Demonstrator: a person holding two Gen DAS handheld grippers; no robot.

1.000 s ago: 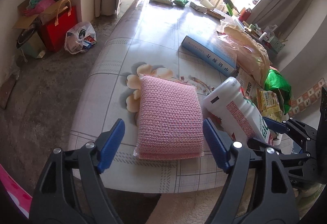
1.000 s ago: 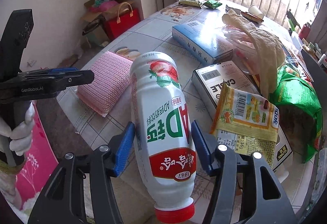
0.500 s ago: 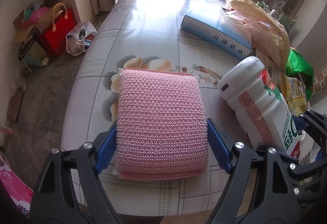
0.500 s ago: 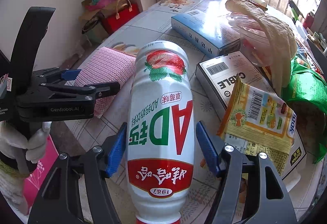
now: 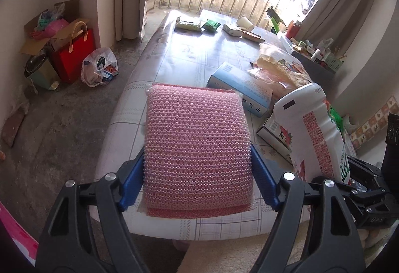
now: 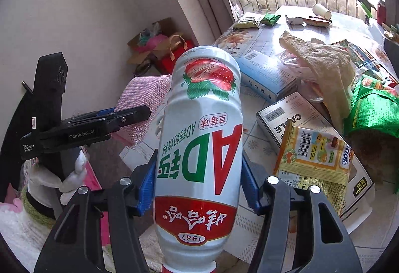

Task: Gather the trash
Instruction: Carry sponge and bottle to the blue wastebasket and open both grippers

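Now both items are off the desk: half a second ago the pink scouring pad lay flat, and it has since tilted up, pinched across its width by my left gripper fingers. My right gripper stays clamped on the white AD bottle, lifted higher, so both pieces look ready to carry to a bin. Bottle long axis runs 6 to 12 o'clock, red cap at 6, base at 12; pad's long side likewise.
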